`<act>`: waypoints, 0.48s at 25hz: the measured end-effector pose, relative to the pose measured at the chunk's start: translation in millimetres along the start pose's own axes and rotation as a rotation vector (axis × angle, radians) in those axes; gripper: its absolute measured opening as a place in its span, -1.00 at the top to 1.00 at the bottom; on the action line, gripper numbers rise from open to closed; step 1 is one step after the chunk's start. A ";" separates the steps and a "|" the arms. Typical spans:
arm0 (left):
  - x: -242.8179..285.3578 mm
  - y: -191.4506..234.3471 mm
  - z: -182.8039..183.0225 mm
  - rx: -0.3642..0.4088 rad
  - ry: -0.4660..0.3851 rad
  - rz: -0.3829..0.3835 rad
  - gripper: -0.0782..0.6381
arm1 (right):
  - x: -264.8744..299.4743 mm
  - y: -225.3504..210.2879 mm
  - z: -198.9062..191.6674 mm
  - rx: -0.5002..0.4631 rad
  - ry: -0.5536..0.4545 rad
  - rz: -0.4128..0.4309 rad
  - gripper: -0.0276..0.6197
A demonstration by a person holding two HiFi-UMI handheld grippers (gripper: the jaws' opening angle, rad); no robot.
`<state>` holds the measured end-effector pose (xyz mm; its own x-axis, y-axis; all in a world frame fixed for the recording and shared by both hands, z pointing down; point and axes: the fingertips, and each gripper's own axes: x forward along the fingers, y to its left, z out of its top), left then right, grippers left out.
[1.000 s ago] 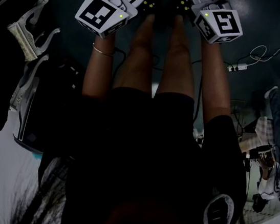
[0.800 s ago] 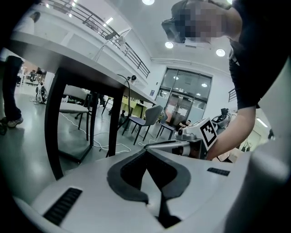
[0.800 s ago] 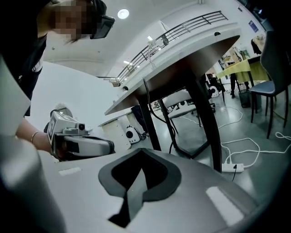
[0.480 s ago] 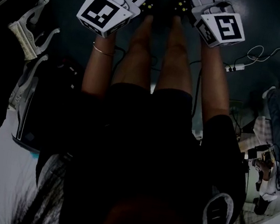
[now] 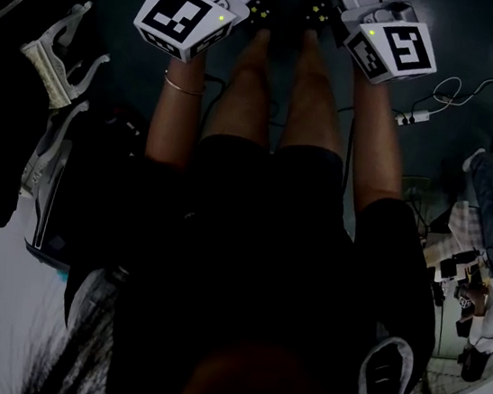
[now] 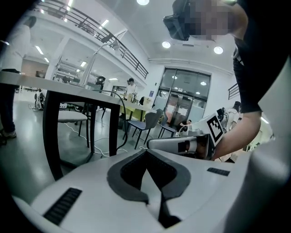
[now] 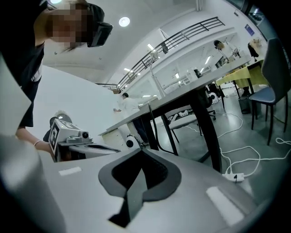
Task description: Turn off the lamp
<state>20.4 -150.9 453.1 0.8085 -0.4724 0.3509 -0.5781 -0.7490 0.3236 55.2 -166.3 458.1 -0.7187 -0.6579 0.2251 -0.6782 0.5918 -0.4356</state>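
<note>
A thin-armed desk lamp [image 6: 109, 48] stands on the white table top [image 6: 27, 79] ahead of me; in the right gripper view the lamp [image 7: 153, 61] rises from the same table. It is too small to tell whether it is lit. My left gripper [image 6: 148, 157] is shut with nothing between its pads. My right gripper [image 7: 142, 157] is also shut and empty. In the head view only their marker cubes show, the left one [image 5: 182, 17] and the right one [image 5: 395, 47], held side by side in front of my legs. Both are well short of the table.
The table has black legs [image 6: 52, 132], with chairs [image 6: 148, 123] beyond it. A power strip [image 7: 236, 176] with white cables lies on the floor, also visible as the strip [image 5: 412, 117] in the head view. White gripper parts [image 5: 56, 60] hang at the left. People stand far off.
Both marker cubes have come slightly nearer the head camera as my hands lifted. Both grippers stay shut and empty.
</note>
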 end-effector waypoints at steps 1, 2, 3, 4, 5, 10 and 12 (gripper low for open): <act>0.4 -0.4 4.2 -0.006 -0.002 -0.001 0.76 | -2.0 -0.2 4.6 0.001 -0.003 -0.005 0.91; 0.9 -0.9 8.3 -0.011 -0.002 -0.002 0.76 | -4.2 -0.5 8.9 0.000 -0.006 -0.012 0.91; 1.3 -1.8 13.0 -0.011 -0.003 -0.004 0.76 | -6.6 -0.4 13.0 -0.002 -0.009 -0.016 0.91; 1.7 -3.1 18.4 -0.007 -0.006 -0.005 0.76 | -9.5 0.2 17.0 -0.002 -0.012 -0.018 0.91; 1.6 -4.7 23.5 -0.002 -0.008 -0.005 0.76 | -12.9 1.0 20.9 0.003 -0.016 -0.018 0.91; -4.8 -10.1 44.2 -0.022 0.013 0.005 0.76 | -26.1 4.2 47.9 0.073 -0.071 -0.020 0.91; -6.6 -10.5 52.5 -0.033 -0.001 -0.004 0.76 | -25.8 6.5 62.7 0.086 -0.108 -0.006 0.91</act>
<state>26.9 -164.4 401.3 0.8108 -0.4698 0.3490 -0.5782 -0.7353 0.3535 79.0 -174.7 394.8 -0.6906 -0.7105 0.1351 -0.6638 0.5485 -0.5084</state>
